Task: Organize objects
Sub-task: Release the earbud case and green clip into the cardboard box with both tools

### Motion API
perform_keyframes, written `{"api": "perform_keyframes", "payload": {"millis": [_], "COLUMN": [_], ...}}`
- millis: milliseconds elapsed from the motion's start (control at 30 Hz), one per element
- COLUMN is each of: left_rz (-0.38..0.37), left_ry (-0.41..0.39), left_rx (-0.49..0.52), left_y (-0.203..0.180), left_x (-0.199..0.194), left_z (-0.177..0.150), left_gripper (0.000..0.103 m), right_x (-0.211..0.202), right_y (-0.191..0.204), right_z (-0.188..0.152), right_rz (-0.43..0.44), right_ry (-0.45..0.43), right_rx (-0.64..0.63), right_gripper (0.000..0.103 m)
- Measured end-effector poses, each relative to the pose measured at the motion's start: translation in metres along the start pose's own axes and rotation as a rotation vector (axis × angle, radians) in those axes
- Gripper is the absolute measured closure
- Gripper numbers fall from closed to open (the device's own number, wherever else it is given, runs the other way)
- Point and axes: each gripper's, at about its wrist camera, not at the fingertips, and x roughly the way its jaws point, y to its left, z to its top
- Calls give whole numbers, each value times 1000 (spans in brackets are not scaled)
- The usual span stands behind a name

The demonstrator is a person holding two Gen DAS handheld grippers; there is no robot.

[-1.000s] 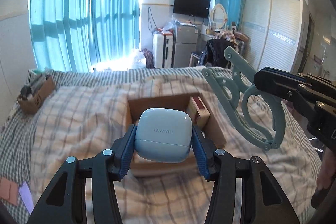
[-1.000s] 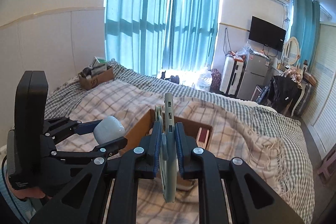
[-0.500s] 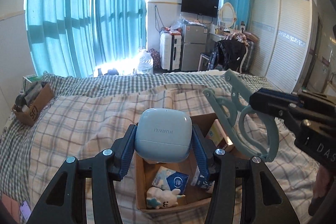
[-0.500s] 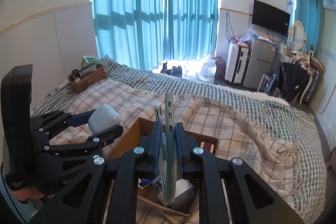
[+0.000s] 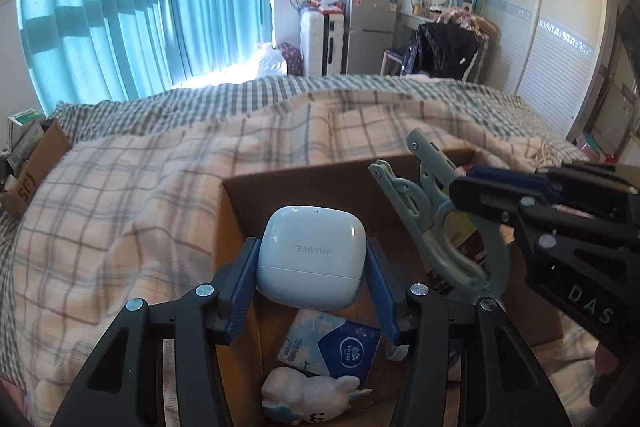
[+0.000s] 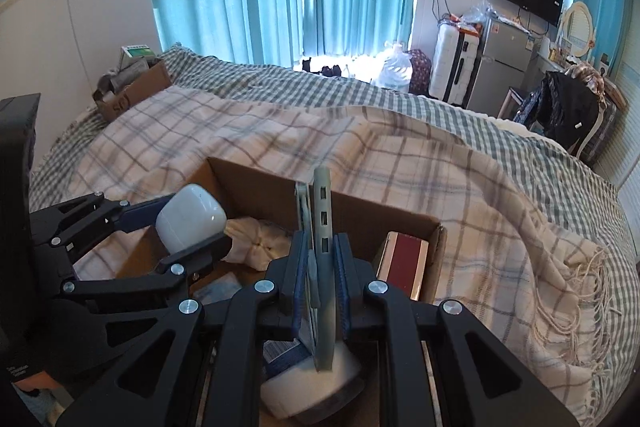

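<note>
My left gripper (image 5: 311, 269) is shut on a white Huawei earbud case (image 5: 312, 261) and holds it over the open cardboard box (image 5: 304, 179) on the bed. The case also shows in the right wrist view (image 6: 188, 217). My right gripper (image 6: 320, 279) is shut on a grey-green plastic clamp (image 6: 322, 227), held upright above the same box (image 6: 256, 183); the clamp shows in the left wrist view (image 5: 444, 223). In the box lie a tissue pack (image 5: 332, 347), a white plush toy (image 5: 308, 399) and a red-and-gold box (image 6: 404, 263).
The box sits on a plaid blanket (image 5: 120, 207) over a checked bedsheet. A second cardboard box with clutter (image 6: 132, 87) stands at the bed's far left corner. Curtains, a suitcase, a fridge and a wardrobe lie beyond the bed.
Both grippers have moved forward and down over the box, so its inside and contents now show below them. Both keep their hold.
</note>
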Motion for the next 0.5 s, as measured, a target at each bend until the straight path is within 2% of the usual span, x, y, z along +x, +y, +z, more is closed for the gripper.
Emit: {"api": "perform_keyframes", "payload": {"millis": [200, 233, 333, 367, 433, 500], "left_rz": [4, 10, 12, 7, -3, 3], "left_ry": [55, 49, 20, 7, -17, -28], "left_rx": [-15, -5, 7, 2, -10, -18], "left_y": [-1, -3, -8, -9, -8, -8], "left_x": [13, 10, -3, -9, -24, -39], "left_z": [-11, -12, -11, -10, -6, -1], "left_gripper": [49, 46, 27, 25, 24, 24], "right_x": [7, 5, -4, -9, -22, -41], "right_y": [-8, -9, -10, -10, -9, -9], "right_z": [-3, -4, -3, -3, -2, 0], "right_rz": [20, 15, 12, 6, -12, -36], "right_ry": [-10, -14, -31, -35, -50, -70], "right_rx": [28, 29, 44, 47, 50, 61], "right_gripper": [90, 90, 89, 87, 75, 70]}}
